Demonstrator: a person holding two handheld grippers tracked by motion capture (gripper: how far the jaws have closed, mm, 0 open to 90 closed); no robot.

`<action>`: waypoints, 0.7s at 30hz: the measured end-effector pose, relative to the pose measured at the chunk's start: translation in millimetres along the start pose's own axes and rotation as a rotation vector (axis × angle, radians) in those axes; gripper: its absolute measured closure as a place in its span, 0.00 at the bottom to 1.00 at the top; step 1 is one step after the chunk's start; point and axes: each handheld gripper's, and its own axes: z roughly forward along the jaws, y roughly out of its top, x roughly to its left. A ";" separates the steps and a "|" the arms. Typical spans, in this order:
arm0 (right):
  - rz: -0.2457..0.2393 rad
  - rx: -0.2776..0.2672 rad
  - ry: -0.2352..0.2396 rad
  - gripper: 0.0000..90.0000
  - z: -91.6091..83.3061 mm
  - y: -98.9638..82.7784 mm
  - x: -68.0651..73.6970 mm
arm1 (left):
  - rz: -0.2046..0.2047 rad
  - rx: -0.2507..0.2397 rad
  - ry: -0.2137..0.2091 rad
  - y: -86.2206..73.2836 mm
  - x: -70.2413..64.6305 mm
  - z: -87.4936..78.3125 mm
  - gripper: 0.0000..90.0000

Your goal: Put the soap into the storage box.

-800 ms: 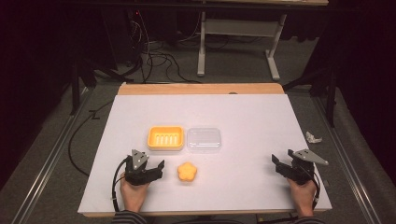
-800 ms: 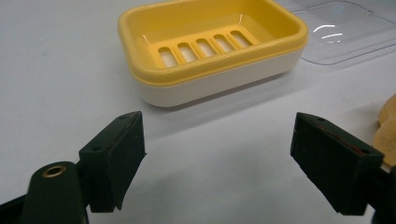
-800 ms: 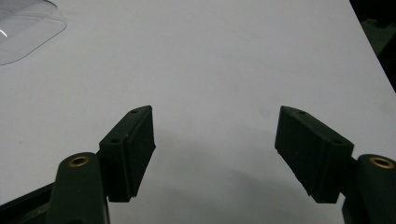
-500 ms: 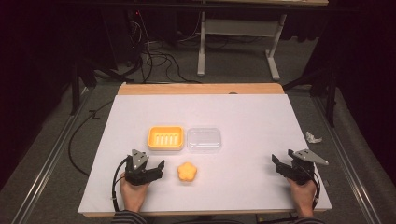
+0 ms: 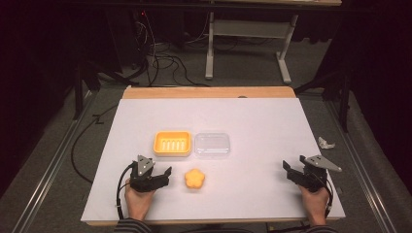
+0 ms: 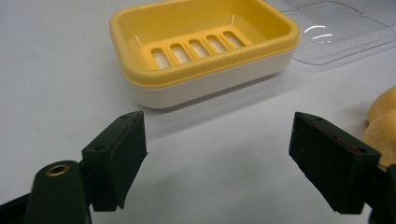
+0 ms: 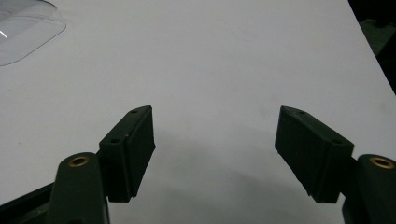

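High view: white tabletop (image 5: 252, 121) with a wooden strip along its far edge. Near the middle sits a yellow soap dish (image 5: 172, 143), open side up, with a slotted yellow insert over a cream base. Just beside it, on its right, lies a clear plastic lid (image 5: 212, 144); whether the two touch cannot be told. Nearer the person, a small yellow flower-shaped soap (image 5: 195, 178) rests on the tabletop, apart from the dish.

Left tongs (image 5: 165, 175) held in the person's left hand (image 5: 139, 200) at the near left, just beside the soap, pointing toward it. Right tongs (image 5: 290, 171) held in the right hand (image 5: 313, 203) at the near right, well apart from all three items. A crumpled white scrap (image 5: 325, 142) lies by the right edge.

Left gripper view: left tongs (image 6: 217, 144) stand wide apart, nothing between the jaws, bare tabletop beneath. Soap dish (image 6: 205, 46) straight ahead; lid (image 6: 336, 32) at upper right; soap (image 6: 385, 123) at the right edge, behind the right jaw.

Right gripper view: right tongs (image 7: 215, 144) also wide apart and empty over bare tabletop; a corner of the lid (image 7: 25, 28) at upper left.
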 end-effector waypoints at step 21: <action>0.002 -0.003 -0.002 0.32 -0.3 -0.1 -0.2 | -0.027 -0.009 -0.075 6.1 -10.3 -6.0 0.22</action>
